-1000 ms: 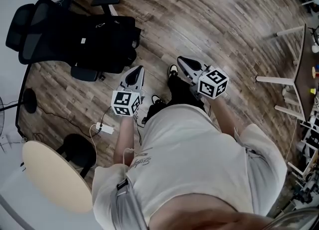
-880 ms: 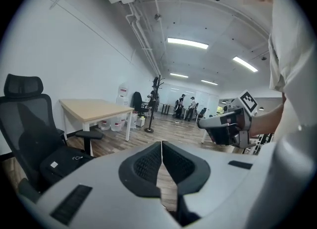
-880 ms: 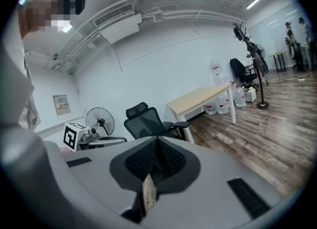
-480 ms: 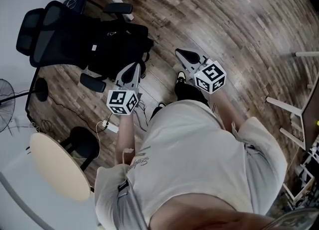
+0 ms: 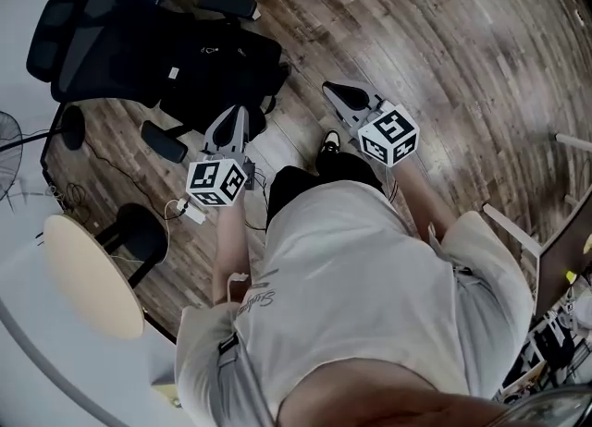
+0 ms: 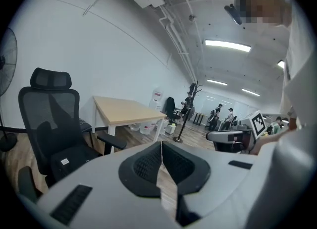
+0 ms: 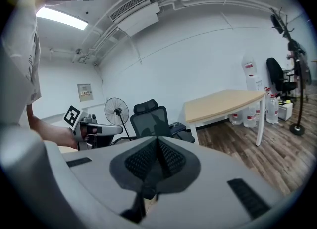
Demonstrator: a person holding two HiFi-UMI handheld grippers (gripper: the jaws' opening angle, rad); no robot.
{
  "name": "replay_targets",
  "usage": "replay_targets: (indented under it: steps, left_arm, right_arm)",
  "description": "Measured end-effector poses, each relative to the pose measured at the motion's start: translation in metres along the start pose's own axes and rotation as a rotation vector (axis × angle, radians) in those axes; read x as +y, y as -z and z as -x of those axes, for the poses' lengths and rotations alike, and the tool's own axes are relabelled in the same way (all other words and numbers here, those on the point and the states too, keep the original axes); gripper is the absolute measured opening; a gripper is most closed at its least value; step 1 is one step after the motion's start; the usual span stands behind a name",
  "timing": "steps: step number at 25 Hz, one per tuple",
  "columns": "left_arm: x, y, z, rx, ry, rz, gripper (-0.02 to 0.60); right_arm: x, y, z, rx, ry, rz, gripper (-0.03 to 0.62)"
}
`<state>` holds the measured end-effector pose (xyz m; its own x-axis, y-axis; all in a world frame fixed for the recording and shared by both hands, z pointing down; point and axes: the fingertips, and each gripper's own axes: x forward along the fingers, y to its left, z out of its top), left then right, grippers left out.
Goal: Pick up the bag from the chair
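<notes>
Plainly the black bag lies slumped across the seat of the black office chair, ahead of the left tool and off to the left of the right tool, touched by neither. Both tools have their jaws pressed together with nothing between them. Arriving like that, they would probably only prod the bag or shove the chair, which I judge could swivel or roll away. Black on black is a second hazard: a jaw might close on seat fabric or on the near armrest, which sits just left of the left tool's tip, partly across its path. Below that tool, a white power strip and loose cables lie on the wooden floor by the person's feet, a likely snag. Further out stand a black stool, a round desk, a fan and, beyond the chair, a wooden desk.
</notes>
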<state>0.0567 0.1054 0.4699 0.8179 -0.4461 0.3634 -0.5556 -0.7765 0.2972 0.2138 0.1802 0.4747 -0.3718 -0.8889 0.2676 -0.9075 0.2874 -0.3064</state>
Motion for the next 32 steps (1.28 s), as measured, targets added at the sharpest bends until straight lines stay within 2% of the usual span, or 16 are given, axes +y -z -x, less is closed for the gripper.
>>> replay_targets:
  steps: [8, 15, 22, 25, 28, 32]
  left_arm:
    - [0.016, -0.004, -0.022, 0.014, -0.029, -0.031, 0.017]
    - [0.047, -0.004, -0.037, 0.040, 0.010, -0.093, 0.017]
    - [0.098, -0.040, -0.050, -0.016, 0.009, -0.085, 0.017]
    - [0.116, -0.051, -0.050, -0.029, 0.005, -0.113, 0.017]
    - [0.139, -0.048, -0.042, -0.027, -0.022, -0.120, 0.017]
    - [0.170, -0.038, -0.023, -0.034, -0.095, -0.055, 0.017]
  right_arm:
    - [-0.011, 0.015, -0.044, 0.083, -0.080, -0.013, -0.006]
    - [-0.010, -0.013, -0.083, 0.114, -0.091, 0.076, -0.006]
    - [-0.015, -0.043, -0.141, 0.133, -0.105, 0.135, -0.006]
    - [-0.010, -0.053, -0.170, 0.130, -0.117, 0.145, -0.006]
    - [-0.001, -0.053, -0.195, 0.141, -0.137, 0.165, -0.006]
    - [0.016, -0.052, -0.222, 0.170, -0.194, 0.220, -0.006]
